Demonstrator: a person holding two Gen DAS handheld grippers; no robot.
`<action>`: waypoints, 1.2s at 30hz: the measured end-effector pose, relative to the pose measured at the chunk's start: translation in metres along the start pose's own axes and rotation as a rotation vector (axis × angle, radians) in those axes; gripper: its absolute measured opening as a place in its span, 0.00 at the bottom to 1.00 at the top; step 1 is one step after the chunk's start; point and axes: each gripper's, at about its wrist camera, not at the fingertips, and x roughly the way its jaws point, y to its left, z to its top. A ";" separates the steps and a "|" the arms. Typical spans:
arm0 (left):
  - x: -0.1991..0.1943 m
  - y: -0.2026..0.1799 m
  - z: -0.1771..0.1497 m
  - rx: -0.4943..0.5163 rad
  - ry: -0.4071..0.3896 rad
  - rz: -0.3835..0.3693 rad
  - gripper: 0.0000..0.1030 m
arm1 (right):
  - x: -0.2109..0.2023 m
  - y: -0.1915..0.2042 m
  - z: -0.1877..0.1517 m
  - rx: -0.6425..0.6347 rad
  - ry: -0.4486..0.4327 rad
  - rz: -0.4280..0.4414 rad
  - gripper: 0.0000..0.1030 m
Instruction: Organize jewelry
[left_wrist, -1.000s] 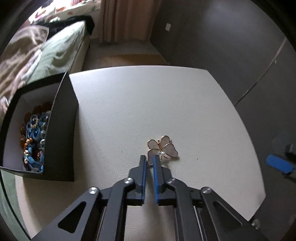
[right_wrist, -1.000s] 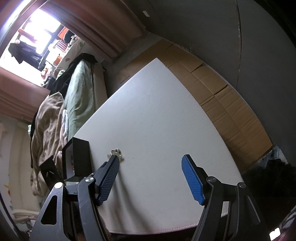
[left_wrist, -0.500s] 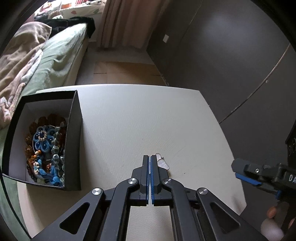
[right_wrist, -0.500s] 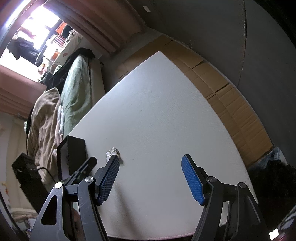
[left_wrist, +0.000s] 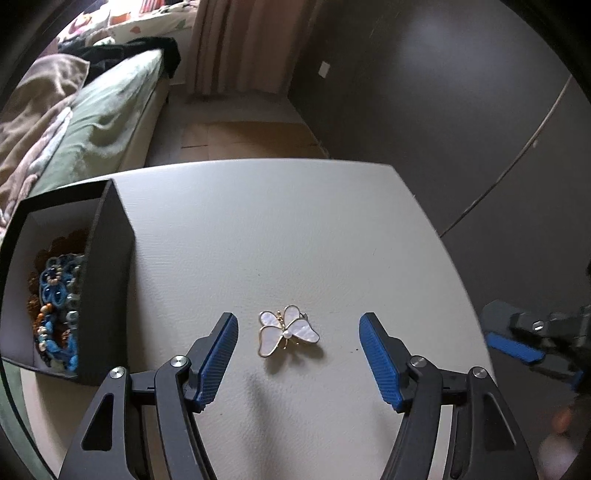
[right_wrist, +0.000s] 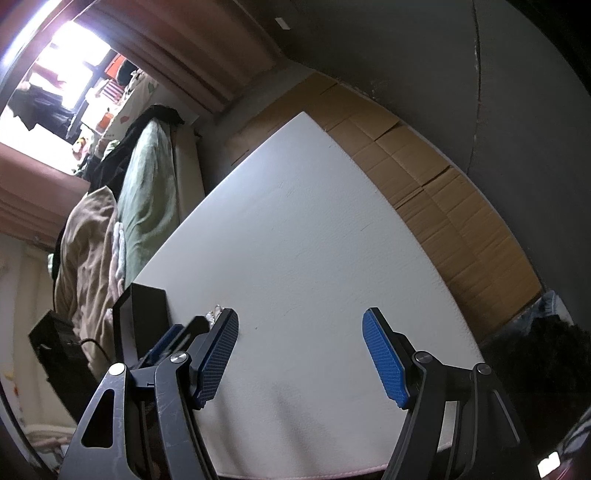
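One butterfly brooch (left_wrist: 287, 334) is lying flat on the white table (left_wrist: 280, 229), between the spread fingers of the left gripper (left_wrist: 298, 350), touching neither. One black box (left_wrist: 107, 280) of beaded jewelry (left_wrist: 55, 306) is sitting at the table's left edge. The right gripper (right_wrist: 300, 356) is gaping wide, holding nothing.

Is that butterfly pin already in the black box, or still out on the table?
Out. The butterfly brooch lies flat on the white table, between the open left gripper fingers, apart from the black box.

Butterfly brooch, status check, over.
Left gripper open, empty. Right gripper open, empty. Butterfly brooch flat on table, beside black box. Nothing blocking.
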 end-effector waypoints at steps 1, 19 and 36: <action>0.003 -0.002 0.000 0.009 0.001 0.010 0.67 | -0.001 -0.001 0.001 -0.001 -0.002 -0.002 0.68; -0.004 0.018 0.003 -0.010 0.002 0.073 0.35 | 0.010 0.010 0.006 -0.059 0.029 -0.020 0.68; -0.067 0.078 0.017 -0.179 -0.117 0.004 0.35 | 0.051 0.069 -0.008 -0.205 0.042 0.043 0.49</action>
